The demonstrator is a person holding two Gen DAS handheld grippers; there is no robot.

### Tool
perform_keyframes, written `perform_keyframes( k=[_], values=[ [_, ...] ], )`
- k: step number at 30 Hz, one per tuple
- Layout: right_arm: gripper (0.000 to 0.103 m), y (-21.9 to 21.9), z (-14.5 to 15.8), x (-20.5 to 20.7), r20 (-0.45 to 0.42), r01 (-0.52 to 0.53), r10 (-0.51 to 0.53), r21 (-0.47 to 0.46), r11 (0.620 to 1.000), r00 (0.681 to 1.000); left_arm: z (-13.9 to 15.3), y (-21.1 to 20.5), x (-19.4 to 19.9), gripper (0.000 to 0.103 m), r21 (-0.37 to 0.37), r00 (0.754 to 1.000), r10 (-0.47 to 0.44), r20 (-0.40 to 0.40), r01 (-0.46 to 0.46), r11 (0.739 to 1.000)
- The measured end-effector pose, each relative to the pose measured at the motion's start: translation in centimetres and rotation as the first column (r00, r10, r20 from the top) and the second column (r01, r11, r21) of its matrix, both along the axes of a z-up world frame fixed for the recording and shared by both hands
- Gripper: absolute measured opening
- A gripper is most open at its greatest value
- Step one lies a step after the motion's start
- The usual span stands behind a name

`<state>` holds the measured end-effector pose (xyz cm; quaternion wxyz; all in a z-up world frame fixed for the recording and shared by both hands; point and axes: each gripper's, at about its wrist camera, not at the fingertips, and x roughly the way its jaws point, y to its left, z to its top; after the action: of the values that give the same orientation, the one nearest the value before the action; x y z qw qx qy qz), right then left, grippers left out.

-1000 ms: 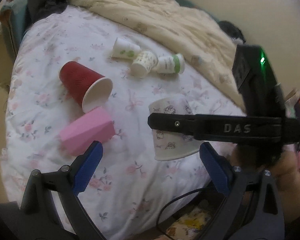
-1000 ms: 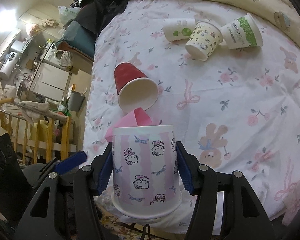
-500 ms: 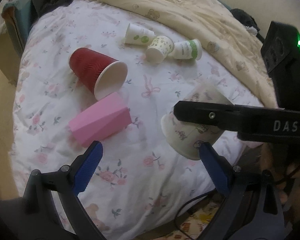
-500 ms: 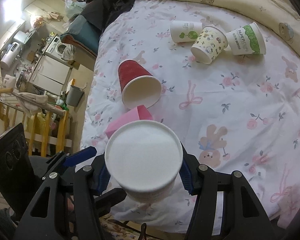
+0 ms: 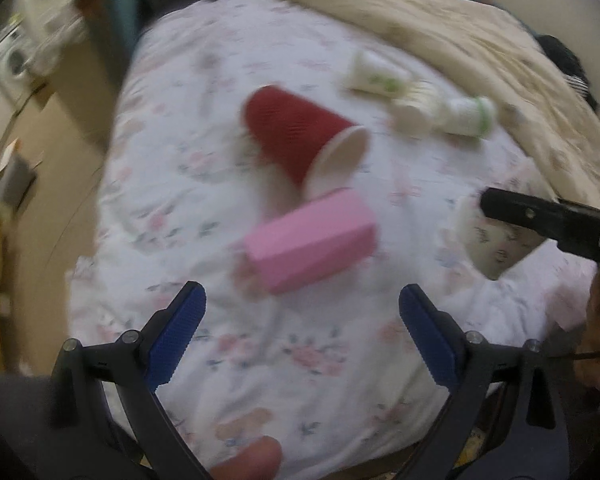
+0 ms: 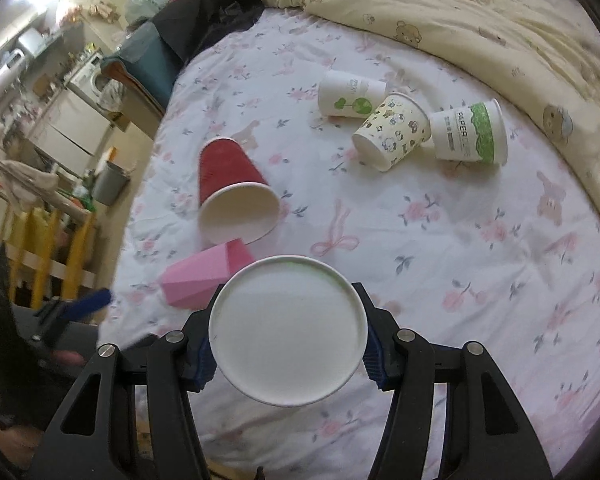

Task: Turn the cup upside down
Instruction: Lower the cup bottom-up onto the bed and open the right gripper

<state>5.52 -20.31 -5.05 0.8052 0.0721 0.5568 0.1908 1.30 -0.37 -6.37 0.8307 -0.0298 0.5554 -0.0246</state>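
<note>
1. The right claw (image 6: 288, 344) pinches a white paper cup (image 6: 288, 330) between its blue pads, the cup's round white end turned straight at the camera, low in the right wrist view at about 6 o'clock.
2. The left claw (image 5: 302, 334) is spread wide with nothing between its blue pads (image 5: 176, 336), hanging over the near edge of the bed (image 5: 308, 360).
3. From the left wrist view, which is blurred, the held cup (image 5: 496, 240) shows at 3 o'clock, tilted above the floral sheet, with the right claw's black finger across it.
4. A red cup (image 6: 232, 200) lies on its side at 10 o'clock of the held cup, its open mouth facing the near edge.
5. A pink box (image 6: 204, 276) lies just below the red cup, close against its rim.
6. Three small paper cups (image 6: 392, 132) lie tipped over in a row towards 1 o'clock, near a cream quilt (image 6: 480, 20).
</note>
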Motion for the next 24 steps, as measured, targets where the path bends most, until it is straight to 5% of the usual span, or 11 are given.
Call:
perform_keyframes(
  k=[8, 24],
  values=[
    [0.060, 2.5, -4.1, 2.2, 0.041, -0.021, 0.028, -0.175, 0.984, 0.999, -0.8, 0.7, 0.9, 0.096, 0.039, 0.999, 0.045, -0.012, -0.045, 0.998],
    [0.063, 4.2, -8.2, 2.9, -0.010, -0.053, 0.053, -0.242, 0.969, 0.999, -0.7, 0.2, 1.1, 0.098, 0.065, 1.000, 0.022, -0.005, -0.021, 0.998]
  ],
)
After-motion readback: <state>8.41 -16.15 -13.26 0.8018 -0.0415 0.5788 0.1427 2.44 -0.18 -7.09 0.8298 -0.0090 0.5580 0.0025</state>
